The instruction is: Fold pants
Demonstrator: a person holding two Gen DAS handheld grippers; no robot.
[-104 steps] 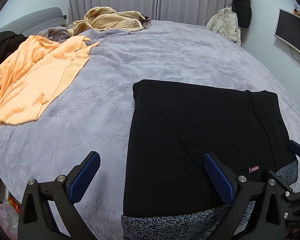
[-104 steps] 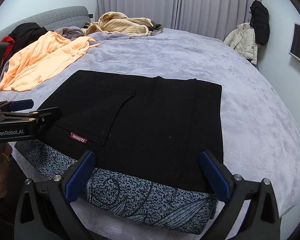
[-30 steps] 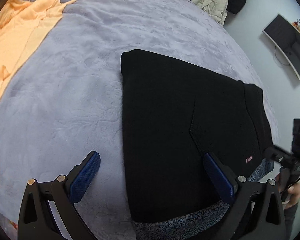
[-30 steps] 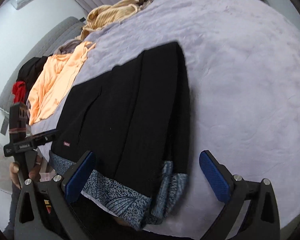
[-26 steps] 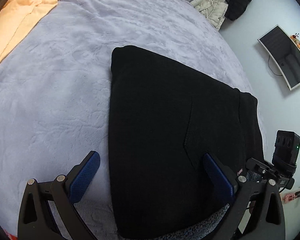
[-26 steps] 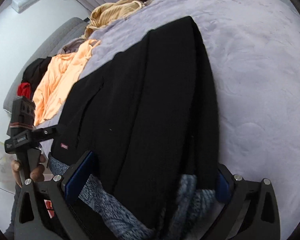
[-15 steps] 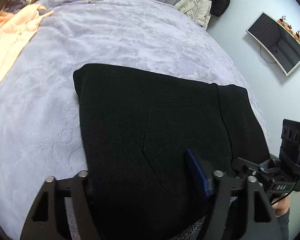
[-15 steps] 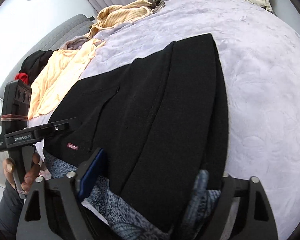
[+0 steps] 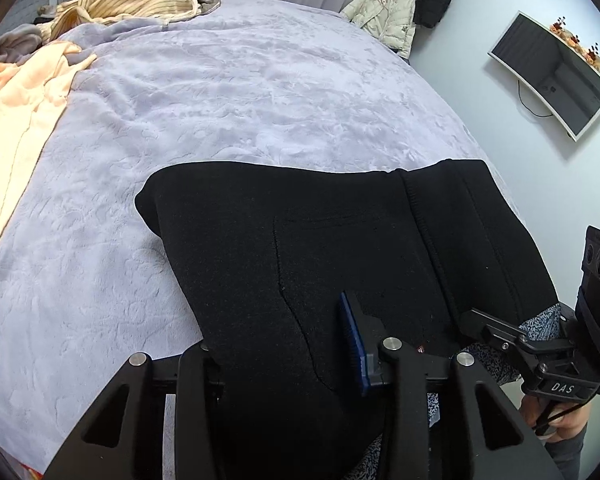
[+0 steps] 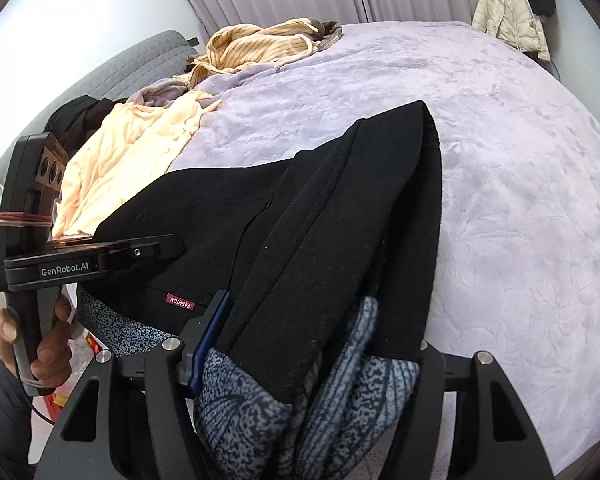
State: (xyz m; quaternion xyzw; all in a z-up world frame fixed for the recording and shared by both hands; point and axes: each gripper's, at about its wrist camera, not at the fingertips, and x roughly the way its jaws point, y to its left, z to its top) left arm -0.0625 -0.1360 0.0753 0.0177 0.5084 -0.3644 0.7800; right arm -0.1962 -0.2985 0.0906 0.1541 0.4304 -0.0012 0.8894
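Folded black pants [image 9: 320, 220] with a speckled blue-grey lining [image 10: 240, 408] lie on the lilac bed cover [image 9: 260, 100]. My left gripper [image 9: 280, 340] holds their near left edge. Its jaws are closing, and its blue pad [image 9: 354, 344] presses the cloth; the other finger is hidden behind the fabric. My right gripper [image 10: 320, 332] holds the near right edge. Its jaws are also closing, with bunched black cloth and lining [image 10: 320, 208] filling the gap. The pants' near edge is raised off the bed. A hand [image 10: 48, 344] grips the left tool's handle.
An orange garment [image 9: 16, 120] is spread at the left of the bed, with a yellow striped one [image 9: 132, 0] heaped at the far end. Jackets [image 9: 392, 12] hang by the curtains. A screen [image 9: 552, 76] hangs on the right wall. The bed's edge is just below the grippers.
Both grippers stood wide open over the near edge of the pants and have since closed onto the cloth. The near edge has lifted, and the right side has bunched up.
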